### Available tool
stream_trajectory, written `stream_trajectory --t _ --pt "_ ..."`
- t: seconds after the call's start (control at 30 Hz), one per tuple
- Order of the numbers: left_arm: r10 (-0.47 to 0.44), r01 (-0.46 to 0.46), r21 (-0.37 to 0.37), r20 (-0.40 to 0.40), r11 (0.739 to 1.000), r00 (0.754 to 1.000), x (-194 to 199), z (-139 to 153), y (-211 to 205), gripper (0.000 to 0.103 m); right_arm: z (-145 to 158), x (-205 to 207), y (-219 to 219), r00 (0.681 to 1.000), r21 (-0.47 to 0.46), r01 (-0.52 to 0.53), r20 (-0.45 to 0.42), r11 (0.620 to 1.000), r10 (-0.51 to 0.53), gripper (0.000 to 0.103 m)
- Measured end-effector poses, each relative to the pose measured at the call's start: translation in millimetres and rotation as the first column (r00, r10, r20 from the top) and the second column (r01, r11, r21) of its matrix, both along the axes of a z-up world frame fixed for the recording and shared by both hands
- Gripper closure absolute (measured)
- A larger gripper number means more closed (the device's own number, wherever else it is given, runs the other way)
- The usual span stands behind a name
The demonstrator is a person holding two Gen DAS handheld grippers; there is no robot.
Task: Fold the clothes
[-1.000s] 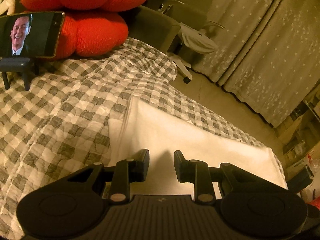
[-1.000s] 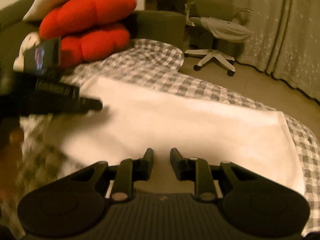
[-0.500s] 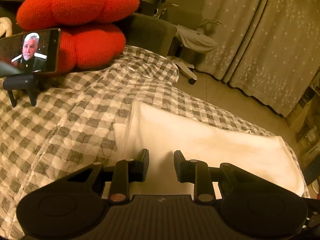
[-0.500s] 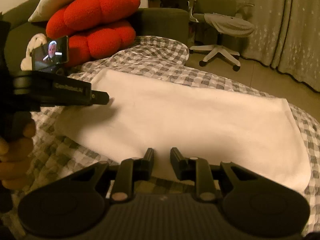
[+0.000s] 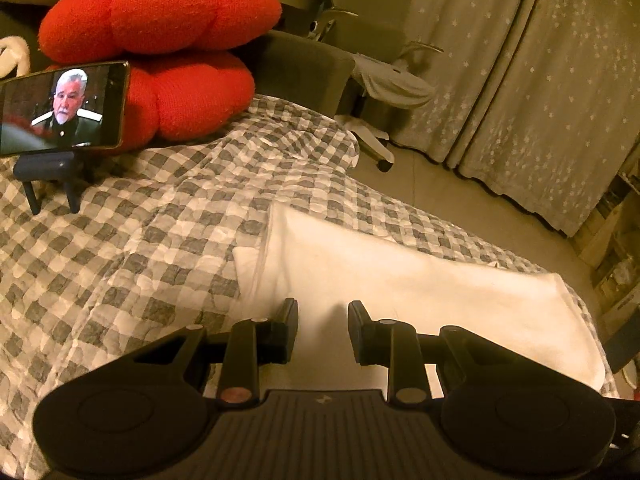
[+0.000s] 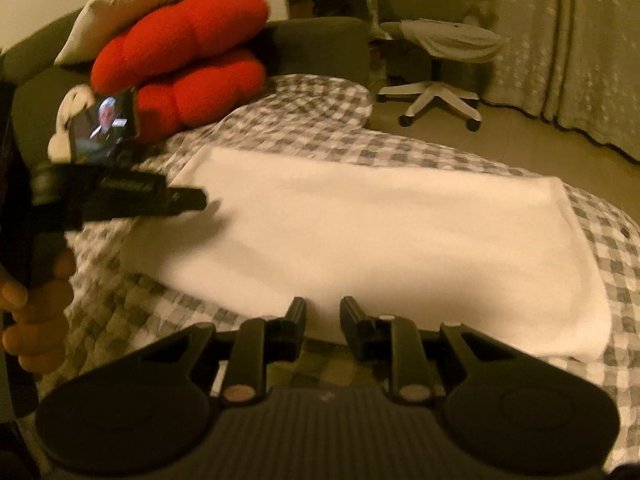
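We see a plain white cloth (image 6: 380, 240) lying on a bedcover (image 5: 132, 248) checked in grey and white. Behind it we see two bright red knitted cushions (image 5: 160, 12), stacked, with a cream pillow (image 6: 152, 0) on top of them. Our two grippers, left (image 5: 322, 322) and right (image 6: 322, 318), are black. The curtains (image 5: 520, 80) are pale beige, dotted with small white stars. We also see a phone (image 5: 60, 110) with a dark frame and a lit screen on a black stand.
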State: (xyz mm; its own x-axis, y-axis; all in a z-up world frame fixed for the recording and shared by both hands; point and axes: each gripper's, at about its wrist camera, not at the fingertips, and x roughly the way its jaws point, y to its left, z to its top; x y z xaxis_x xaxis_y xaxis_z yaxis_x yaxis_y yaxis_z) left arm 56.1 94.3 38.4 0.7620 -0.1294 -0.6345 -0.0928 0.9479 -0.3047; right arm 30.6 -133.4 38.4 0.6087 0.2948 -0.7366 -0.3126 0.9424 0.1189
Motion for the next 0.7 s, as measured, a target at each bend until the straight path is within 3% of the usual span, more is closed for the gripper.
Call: stream_trajectory --t 0.3,0.37,0.7 --pt "0.0 0.0 -0.004 0.001 1.0 1.0 -1.6 0.0 1.9 0.077 9.1 4.3 -35.3 0.996 0.067 0.088 -0.023 0.994 -0.086 0.081" --pt "0.003 -0.003 -0.005 0.005 1.0 1.0 -2.7 1.2 3.1 0.077 12.2 4.6 -46.1 0.993 0.081 0.116 -0.02 0.99 -0.115 0.076" --pt "0.007 -0.007 -0.005 0.002 1.0 1.0 -4.2 1.3 4.6 0.077 6.1 9.1 -110.7 0.957 0.109 0.287 -0.085 0.952 -0.278 0.079"
